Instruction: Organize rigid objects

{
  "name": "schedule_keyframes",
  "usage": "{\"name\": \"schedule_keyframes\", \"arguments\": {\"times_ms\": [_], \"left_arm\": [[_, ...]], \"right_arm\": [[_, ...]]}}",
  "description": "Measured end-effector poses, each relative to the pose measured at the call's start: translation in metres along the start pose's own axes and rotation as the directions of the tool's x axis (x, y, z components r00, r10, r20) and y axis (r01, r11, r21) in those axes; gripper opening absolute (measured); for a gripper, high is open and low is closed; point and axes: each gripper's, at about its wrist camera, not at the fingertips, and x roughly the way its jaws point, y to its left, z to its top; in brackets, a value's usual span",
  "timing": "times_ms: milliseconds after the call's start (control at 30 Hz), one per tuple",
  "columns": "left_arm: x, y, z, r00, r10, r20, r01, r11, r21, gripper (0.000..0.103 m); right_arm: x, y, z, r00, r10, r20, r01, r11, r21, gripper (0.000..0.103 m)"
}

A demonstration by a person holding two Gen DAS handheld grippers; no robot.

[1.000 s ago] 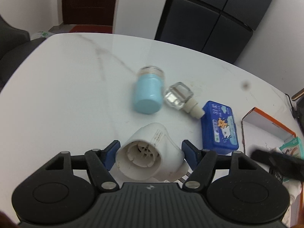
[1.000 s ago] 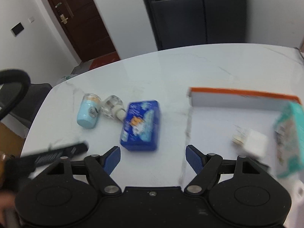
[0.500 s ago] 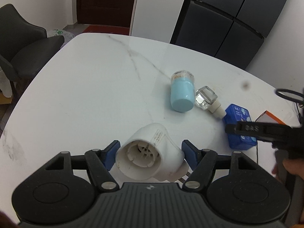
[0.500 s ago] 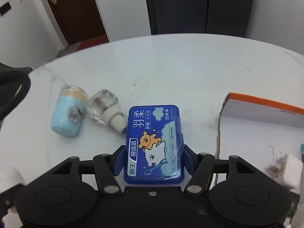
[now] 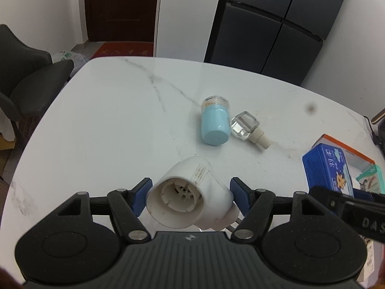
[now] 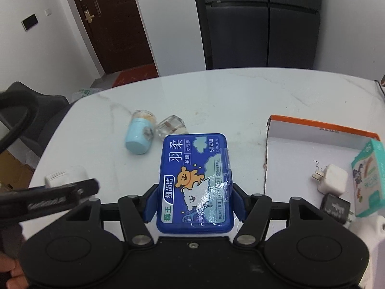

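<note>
My left gripper [image 5: 190, 192] is shut on a white elbow-shaped plastic device [image 5: 187, 202], held above the white marble table [image 5: 108, 120]. My right gripper [image 6: 193, 202] is shut on a blue floss-pick box [image 6: 195, 173] with a bear picture, its pads pressing the long sides; the blue box [image 5: 324, 168] also shows at the right in the left wrist view. A light blue bottle [image 5: 214, 125] and a clear glass bottle [image 5: 245, 126] lie side by side on the table beyond both grippers.
An orange-edged shallow box [image 6: 320, 127] lies to the right, holding a white charger [image 6: 332, 179], a black adapter [image 6: 335, 207] and a teal carton [image 6: 368, 175]. A dark chair [image 5: 28, 77] stands at the table's left; a black fridge [image 6: 262, 24] stands behind.
The right gripper closed on the blue box and lifted it off the table, away from the glass bottle. The left gripper rose a little with the white device.
</note>
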Motion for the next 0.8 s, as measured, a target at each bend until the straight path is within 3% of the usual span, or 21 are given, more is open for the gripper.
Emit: {"name": "schedule_keyframes", "arguments": {"times_ms": [500,633,800], "left_arm": [[-0.047,-0.011,-0.009,0.998,-0.028,0.060,0.025,0.998,0.054,0.071],[-0.054,-0.011,-0.008,0.996,-0.052,0.074,0.047,0.996,0.070,0.050],[-0.046,-0.007,-0.012,0.994,-0.089,0.061,0.083,0.992,0.094,0.049]], "right_arm": [[-0.070,0.013,-0.016,0.996,-0.010,0.083,0.009,1.000,0.019,0.073],[-0.082,0.018,-0.021,0.994,-0.022,0.105,0.020,1.000,0.023,0.073],[-0.086,0.024,-0.030,0.992,-0.039,0.117,0.035,0.999,0.039,0.073]]}}
